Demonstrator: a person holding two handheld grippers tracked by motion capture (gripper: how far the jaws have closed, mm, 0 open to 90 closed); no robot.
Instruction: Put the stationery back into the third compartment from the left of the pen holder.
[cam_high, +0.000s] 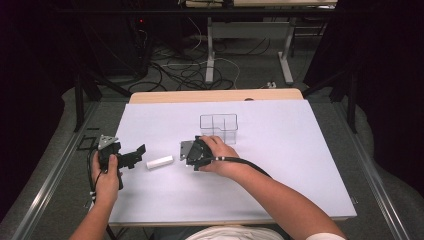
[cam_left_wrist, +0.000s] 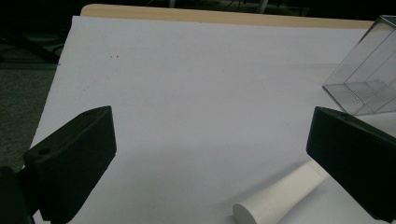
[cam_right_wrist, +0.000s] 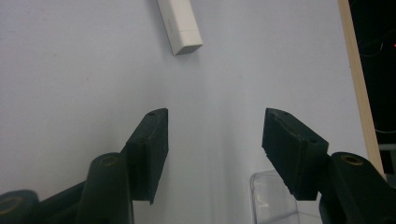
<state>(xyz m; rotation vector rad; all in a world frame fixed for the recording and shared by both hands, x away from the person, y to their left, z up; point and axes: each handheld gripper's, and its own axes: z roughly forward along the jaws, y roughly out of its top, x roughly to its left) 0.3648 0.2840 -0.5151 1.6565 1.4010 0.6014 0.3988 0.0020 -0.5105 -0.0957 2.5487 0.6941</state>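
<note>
High view first: I have a tool in each hand over the white-covered bench (cam_high: 280, 175), and between them lies the small white plastic tube (cam_high: 160, 162), flat on its side, with the clear plastic divided box (cam_high: 219, 127) standing upright a little farther back. My left tool (cam_high: 134, 154) sits just to the left of the tube, pointed along the bench toward it, and in the left gripper view its jaws stand wide apart and released, with nothing between them; the tube's round end (cam_left_wrist: 280, 196) lies low and to the right there, close under the right-hand jaw, so I judge I am lined up beside it rather than around it. My right tool (cam_high: 192, 152) rests just in front of the clear box, on the tube's other side, and in the right gripper view its jaws are likewise spread and empty, aimed down at the bare sheet with the tube's squared end (cam_right_wrist: 180, 25) ahead of them and a corner of the box (cam_right_wrist: 273, 200) beneath the right-hand jaw. I hold both tools low and open because the tube lies flat and can roll; the left one is nearer and better placed to close on it, and the box waits close by as the likely place to put it.
</note>
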